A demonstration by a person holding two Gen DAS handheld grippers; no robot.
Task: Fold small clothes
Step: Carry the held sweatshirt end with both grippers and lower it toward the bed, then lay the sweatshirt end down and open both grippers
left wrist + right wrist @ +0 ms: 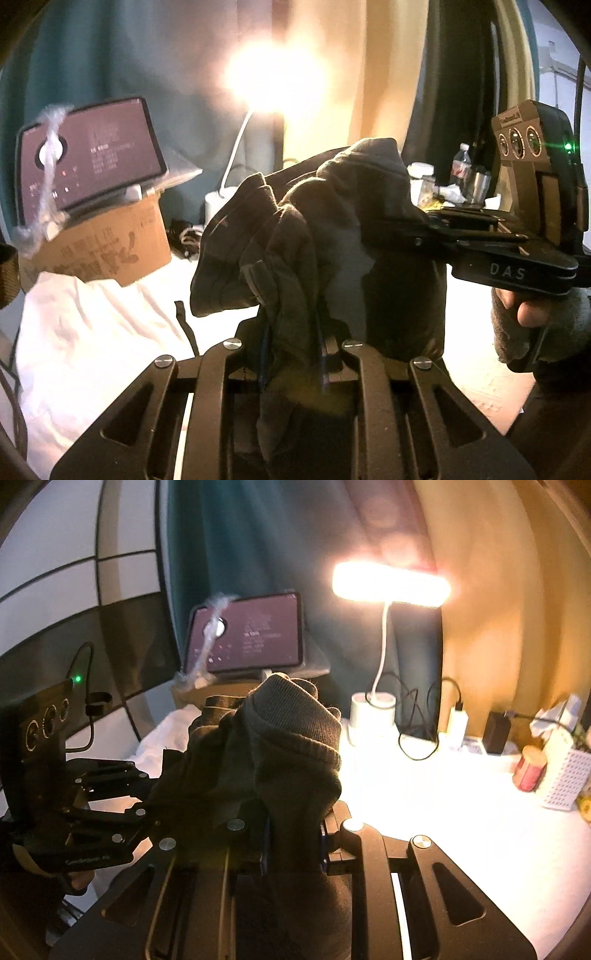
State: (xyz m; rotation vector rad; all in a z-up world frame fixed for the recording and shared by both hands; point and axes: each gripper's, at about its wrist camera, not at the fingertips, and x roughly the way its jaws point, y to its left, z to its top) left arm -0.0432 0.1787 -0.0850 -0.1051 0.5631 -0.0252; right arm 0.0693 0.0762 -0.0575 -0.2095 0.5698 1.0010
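A small dark grey garment [317, 236] with a ribbed cuff hangs bunched in the air between both grippers, above the white table. My left gripper [293, 354] is shut on its lower folds. My right gripper [384, 229] comes in from the right and is shut on the same garment. In the right wrist view the garment [280, 746] fills the middle, my right gripper [293, 843] is shut on it, and my left gripper [159, 797] grips it from the left. All fingertips are buried in cloth.
A white cloth-covered table [461, 830] lies below. A lit desk lamp [391, 581], a tablet [88, 155] on a cardboard box [107, 247], cables and chargers [458, 720], a red can [530, 768], a white perforated holder [565, 775] and bottles [461, 162] stand around.
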